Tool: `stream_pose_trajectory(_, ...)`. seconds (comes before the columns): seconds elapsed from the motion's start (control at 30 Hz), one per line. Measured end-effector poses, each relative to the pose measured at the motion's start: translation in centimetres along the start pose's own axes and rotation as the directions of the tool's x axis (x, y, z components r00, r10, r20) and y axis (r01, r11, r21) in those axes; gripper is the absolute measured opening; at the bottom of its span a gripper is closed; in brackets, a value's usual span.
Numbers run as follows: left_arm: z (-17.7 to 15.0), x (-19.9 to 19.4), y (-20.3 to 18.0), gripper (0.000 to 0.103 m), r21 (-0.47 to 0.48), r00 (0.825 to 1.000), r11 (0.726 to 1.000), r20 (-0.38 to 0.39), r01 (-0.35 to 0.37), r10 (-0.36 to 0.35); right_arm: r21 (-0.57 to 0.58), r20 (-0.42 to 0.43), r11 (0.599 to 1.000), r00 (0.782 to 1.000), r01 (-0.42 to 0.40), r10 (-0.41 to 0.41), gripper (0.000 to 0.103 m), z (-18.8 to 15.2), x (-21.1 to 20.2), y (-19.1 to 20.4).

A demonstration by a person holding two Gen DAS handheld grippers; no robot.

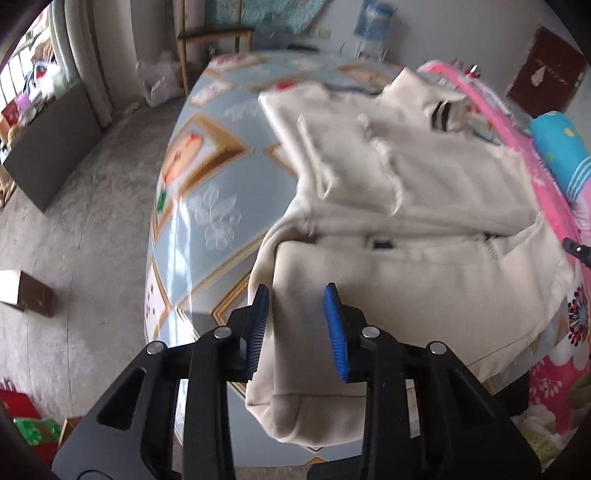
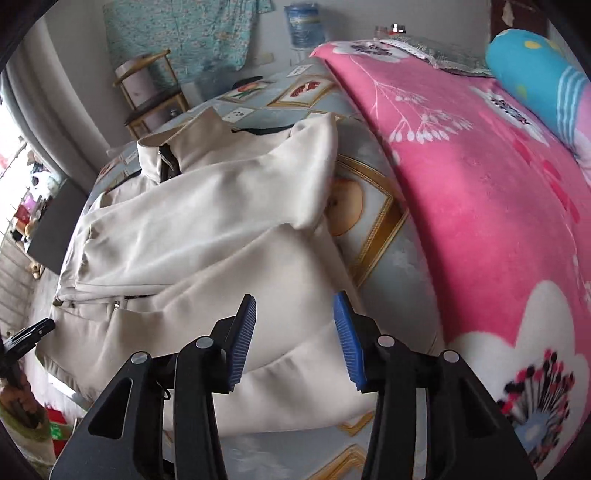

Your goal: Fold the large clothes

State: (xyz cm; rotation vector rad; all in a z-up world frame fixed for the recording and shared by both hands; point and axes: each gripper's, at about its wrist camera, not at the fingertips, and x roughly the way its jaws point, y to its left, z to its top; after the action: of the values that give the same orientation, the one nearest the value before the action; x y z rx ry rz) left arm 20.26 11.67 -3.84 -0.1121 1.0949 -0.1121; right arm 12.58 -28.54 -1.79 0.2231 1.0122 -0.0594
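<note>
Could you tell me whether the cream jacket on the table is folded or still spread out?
Partly folded: the cream jacket has its sleeves laid across its body.

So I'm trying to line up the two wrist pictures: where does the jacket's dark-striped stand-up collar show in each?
Left wrist view: the cream jacket's stand-up collar sits upper right, at the jacket's far end, beside the pink floral blanket.
Right wrist view: the collar sits upper left, at the jacket's far end.
Shared landmark: the blue water bottle against the far wall.
</note>
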Motion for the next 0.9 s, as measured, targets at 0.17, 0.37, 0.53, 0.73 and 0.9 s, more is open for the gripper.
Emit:
stream_pose_trajectory(0.17, 0.0, 0.3, 0.4, 0.031, -0.025, 1.000, 1.000, 0.008, 0.013, -0.013, -0.047, -0.011, 0.999, 1.000, -0.021, 0.021, 0.049, 1.2, 2.2, -0.4)
stream_pose_trajectory(0.37, -0.2, 0.2, -0.4, 0.015, 0.025, 0.999, 1.000, 0.037, -0.012, 0.011, -0.135, -0.030, 0.990, 0.999, -0.031, 0.027, 0.033, 2.0, 4.7, 0.8)
stream_pose_trajectory(0.53, -0.9, -2.8, -2.1, 0.005, 0.091, 0.991, 0.994, 0.123, -0.056, 0.045, -0.221, 0.043, 0.970, 0.995, 0.100, -0.093, 0.006, 0.5, 2.2, 2.8)
stream_pose_trajectory(0.73, -1.3, -9.6, -3.1, 0.005, 0.121, 0.962, 0.993, 0.271, 0.005, -0.037, -0.058, 0.200, 0.993, 0.976, 0.099, -0.086, 0.005, -1.1, -6.2, 1.6)
stream_pose_trajectory(0.9, 1.7, -9.4, -1.6, 0.005, 0.092, 0.939, 0.994, 0.333, 0.054, -0.081, 0.005, 0.251, 0.997, 0.965, 0.080, -0.078, 0.005, 0.5, -6.1, 0.0)
